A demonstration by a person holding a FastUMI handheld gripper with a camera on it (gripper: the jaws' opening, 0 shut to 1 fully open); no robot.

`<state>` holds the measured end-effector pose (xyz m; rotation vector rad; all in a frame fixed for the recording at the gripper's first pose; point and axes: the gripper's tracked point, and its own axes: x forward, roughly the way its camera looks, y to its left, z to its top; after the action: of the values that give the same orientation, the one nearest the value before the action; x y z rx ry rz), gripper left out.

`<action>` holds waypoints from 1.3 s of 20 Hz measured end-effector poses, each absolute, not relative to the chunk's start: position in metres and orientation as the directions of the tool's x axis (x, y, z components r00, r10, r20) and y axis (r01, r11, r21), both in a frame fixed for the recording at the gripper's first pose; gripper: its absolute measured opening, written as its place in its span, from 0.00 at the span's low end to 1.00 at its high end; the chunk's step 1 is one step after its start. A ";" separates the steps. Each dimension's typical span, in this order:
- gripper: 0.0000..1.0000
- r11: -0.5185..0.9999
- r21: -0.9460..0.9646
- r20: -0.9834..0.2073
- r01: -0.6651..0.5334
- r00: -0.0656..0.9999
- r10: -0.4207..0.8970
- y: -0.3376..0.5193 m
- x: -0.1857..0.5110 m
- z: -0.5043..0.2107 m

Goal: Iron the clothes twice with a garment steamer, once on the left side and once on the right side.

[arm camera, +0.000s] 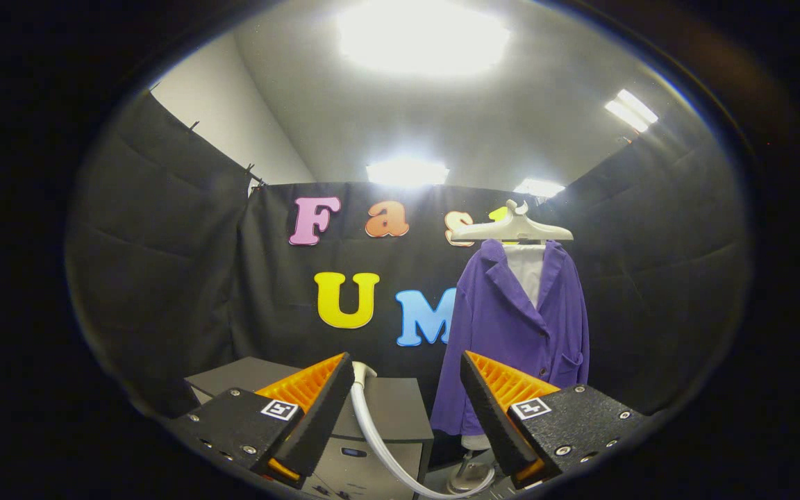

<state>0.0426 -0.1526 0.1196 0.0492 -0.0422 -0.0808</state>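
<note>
A: Garment first. Purple jacket (511, 326) over a white shirt (529, 267), hung on a pale hanger (511, 228), beyond the tool at about one o'clock from its fingers. Hem near a stand base (469, 479) low down.

B: Steamer?

A: White hose (379, 437) curves from behind the left finger, at eleven o'clock, down and across toward the stand base. Steamer head itself I cannot make out. Grey cabinet (400, 410) sits behind the hose, at about eleven o'clock.

B: Tool (405, 389)?

A: Fingers spread wide, nothing between them, touching nothing.

B: Progress?

A: My reading: at the start. Nothing gripped, jacket well apart from the fingers. Both passes, left side and right side, look still to do; steamer must be picked up first.
</note>
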 end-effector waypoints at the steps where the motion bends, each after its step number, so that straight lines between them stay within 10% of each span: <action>1: 0.95 0.995 0.053 0.047 0.084 0.995 -0.087 -0.153 0.045 0.128; 26: 0.95 0.987 0.099 -0.196 0.123 0.975 -0.102 -0.124 0.239 0.115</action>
<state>0.2395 -0.1240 0.1149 0.1108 0.1922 -0.1136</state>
